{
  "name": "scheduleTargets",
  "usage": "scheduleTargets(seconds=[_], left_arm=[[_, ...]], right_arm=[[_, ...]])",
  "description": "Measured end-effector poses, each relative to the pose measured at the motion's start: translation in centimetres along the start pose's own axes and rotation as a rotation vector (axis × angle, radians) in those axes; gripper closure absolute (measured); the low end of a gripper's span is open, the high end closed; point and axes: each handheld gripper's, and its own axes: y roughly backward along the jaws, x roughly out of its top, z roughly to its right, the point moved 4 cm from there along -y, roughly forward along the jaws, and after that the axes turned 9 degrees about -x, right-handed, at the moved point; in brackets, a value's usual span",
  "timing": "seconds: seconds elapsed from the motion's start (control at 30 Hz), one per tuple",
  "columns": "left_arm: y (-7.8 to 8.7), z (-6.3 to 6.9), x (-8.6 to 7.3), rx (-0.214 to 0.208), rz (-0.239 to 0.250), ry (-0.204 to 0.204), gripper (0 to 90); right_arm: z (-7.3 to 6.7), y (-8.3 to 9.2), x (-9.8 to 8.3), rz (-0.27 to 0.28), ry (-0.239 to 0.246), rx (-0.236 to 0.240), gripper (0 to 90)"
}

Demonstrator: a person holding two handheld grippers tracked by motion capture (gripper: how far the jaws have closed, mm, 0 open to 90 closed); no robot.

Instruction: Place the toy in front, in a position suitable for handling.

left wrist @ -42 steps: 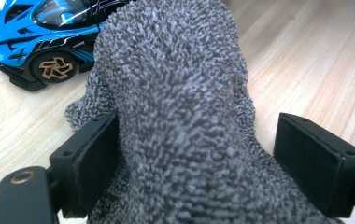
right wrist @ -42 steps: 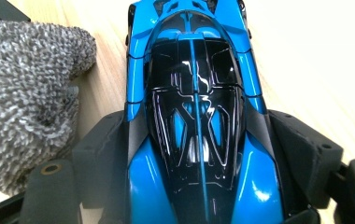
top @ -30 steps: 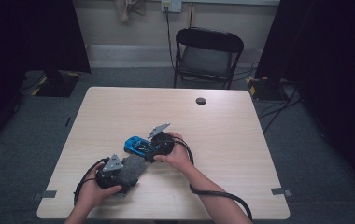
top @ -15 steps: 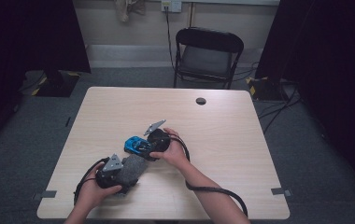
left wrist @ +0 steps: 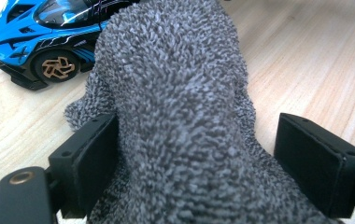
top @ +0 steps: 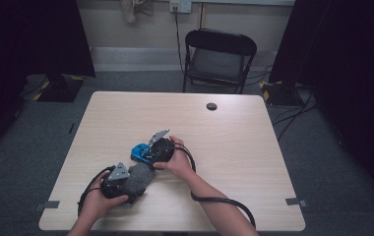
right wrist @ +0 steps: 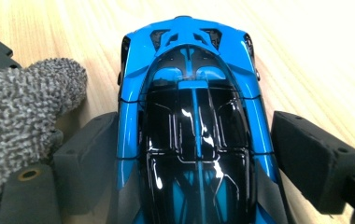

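Note:
A blue and black toy car [top: 139, 152] stands on the wooden table [top: 254, 147], nose away from my right gripper [top: 149, 154]. In the right gripper view the car [right wrist: 194, 116] lies between the jaws of that gripper [right wrist: 194, 135]. Its left pad lies against the car's side and the right pad stands off it. A grey fuzzy cloth [top: 138, 179] lies bunched beside the car. In the left gripper view the cloth [left wrist: 175, 107] humps up between the open jaws of my left gripper [left wrist: 189, 140], and the car [left wrist: 45, 28] sits just beyond.
A small black round disc [top: 211, 106] lies at the far middle of the table. A black folding chair [top: 219, 54] stands behind the far edge. Black cables [top: 224, 201] trail from both grippers across the near part of the table.
My right gripper has edged a little to the left along the car. The left hand and the cloth have stayed put.

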Motion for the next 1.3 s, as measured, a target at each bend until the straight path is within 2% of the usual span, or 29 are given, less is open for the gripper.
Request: scheduleTargets(seconds=[0.07,0.37,0.53,0.67,0.8,0.9,0.97,1.1,1.17,1.3], left_arm=[[0.0,0.0,0.0,0.0,0.0,0.0,14.1],[0.0,0.0,0.0,-0.003,0.003,0.0,14.1],[0.0,-0.1,0.0,-0.006,0.007,0.005,14.2],[0.0,-0.1,0.0,-0.009,0.01,0.01,14.2],[0.0,-0.1,0.0,-0.009,0.01,0.009,14.2],[0.0,-0.1,0.0,-0.006,0.007,0.004,14.2],[0.1,-0.1,0.0,-0.006,0.006,0.005,14.2],[0.0,-0.1,0.0,-0.007,0.008,0.007,14.2],[0.0,-0.1,0.0,-0.01,0.01,0.01,14.2],[0.0,-0.1,0.0,-0.01,0.01,0.01,14.2]], right_arm=[[0.0,0.0,-0.1,0.014,-0.012,-0.008,17.2],[-0.4,0.3,0.0,-0.021,-0.063,-0.057,18.3],[-0.4,0.4,0.2,-0.052,-0.073,-0.059,18.4],[-0.3,0.5,0.3,-0.041,-0.075,-0.059,18.4],[-0.1,1.0,0.6,-0.042,-0.074,-0.065,18.6],[0.5,1.3,0.4,-0.052,-0.083,-0.074,18.6],[0.7,1.4,0.3,-0.057,-0.092,-0.063,18.6],[0.9,1.7,0.1,-0.063,-0.086,-0.07,18.7],[1.2,2.1,0.1,-0.054,-0.106,-0.074,18.6],[1.4,2.5,0.1,-0.061,-0.099,-0.084,18.6]])
